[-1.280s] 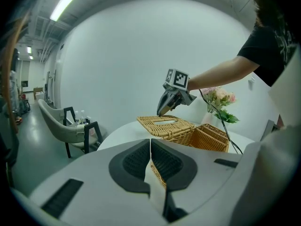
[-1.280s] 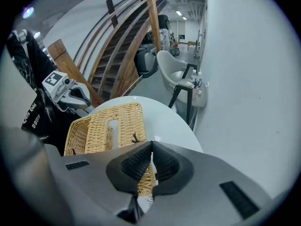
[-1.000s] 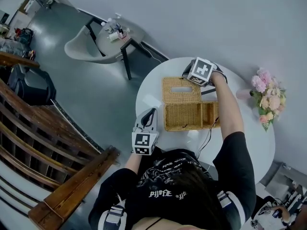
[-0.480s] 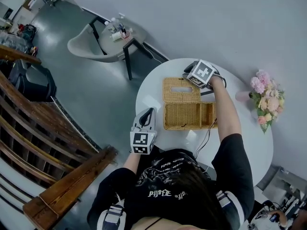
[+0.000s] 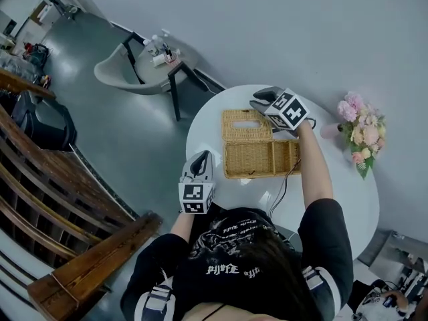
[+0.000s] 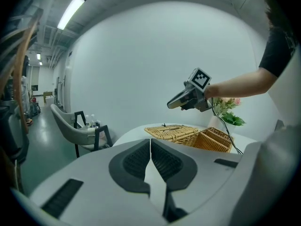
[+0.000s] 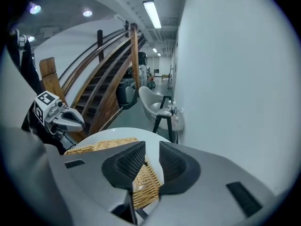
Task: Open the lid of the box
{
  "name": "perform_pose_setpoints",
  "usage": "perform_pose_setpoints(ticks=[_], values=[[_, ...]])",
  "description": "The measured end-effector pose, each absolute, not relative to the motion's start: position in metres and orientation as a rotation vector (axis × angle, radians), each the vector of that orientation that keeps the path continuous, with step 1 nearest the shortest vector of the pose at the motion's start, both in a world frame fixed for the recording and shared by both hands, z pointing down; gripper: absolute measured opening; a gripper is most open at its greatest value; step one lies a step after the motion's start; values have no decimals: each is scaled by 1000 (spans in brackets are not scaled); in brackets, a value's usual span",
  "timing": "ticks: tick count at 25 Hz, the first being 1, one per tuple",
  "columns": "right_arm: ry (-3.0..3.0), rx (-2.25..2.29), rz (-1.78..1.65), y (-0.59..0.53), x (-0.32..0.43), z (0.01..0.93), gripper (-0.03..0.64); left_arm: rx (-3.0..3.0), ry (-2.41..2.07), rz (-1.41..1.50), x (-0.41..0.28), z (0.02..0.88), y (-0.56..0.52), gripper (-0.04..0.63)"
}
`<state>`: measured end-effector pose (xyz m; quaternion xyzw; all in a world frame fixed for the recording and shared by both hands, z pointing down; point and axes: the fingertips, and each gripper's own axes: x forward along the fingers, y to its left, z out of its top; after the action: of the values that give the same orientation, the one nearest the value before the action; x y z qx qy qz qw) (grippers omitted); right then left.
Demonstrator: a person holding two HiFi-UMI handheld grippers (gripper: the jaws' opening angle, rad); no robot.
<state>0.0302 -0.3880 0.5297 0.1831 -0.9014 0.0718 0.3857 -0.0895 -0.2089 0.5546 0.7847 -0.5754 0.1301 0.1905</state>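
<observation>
The wicker box (image 5: 259, 159) stands on the round white table (image 5: 348, 199). Its lid (image 5: 249, 124), with an oval slot, lies folded back flat on the far side. My right gripper (image 5: 259, 97) hovers above the lid's far right corner. Its jaws have just been opening and nothing is between them. In the right gripper view the lid (image 7: 146, 182) shows under the open right gripper (image 7: 151, 161). My left gripper (image 5: 203, 155) is shut and empty at the table's near left edge, apart from the box. In the left gripper view the left gripper (image 6: 150, 144) points toward the box (image 6: 197, 136).
A vase of pink flowers (image 5: 361, 131) stands at the table's right side. A black cable (image 5: 284, 186) runs from the right arm across the table. A grey chair (image 5: 127, 72) and a small side table (image 5: 164, 53) stand beyond. A wooden stair rail (image 5: 67, 246) runs at the left.
My right gripper has lifted off the far end of the lid and its jaws have opened. The lid stays lying flat. The left gripper has hardly moved.
</observation>
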Motion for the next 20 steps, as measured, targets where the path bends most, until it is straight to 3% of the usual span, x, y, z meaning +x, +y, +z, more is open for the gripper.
perform_pose_setpoints(ticks=[20], values=[[-2468,1038,-41,-294,59,439,95,2310,-1625,253,-76,509,-203,26]])
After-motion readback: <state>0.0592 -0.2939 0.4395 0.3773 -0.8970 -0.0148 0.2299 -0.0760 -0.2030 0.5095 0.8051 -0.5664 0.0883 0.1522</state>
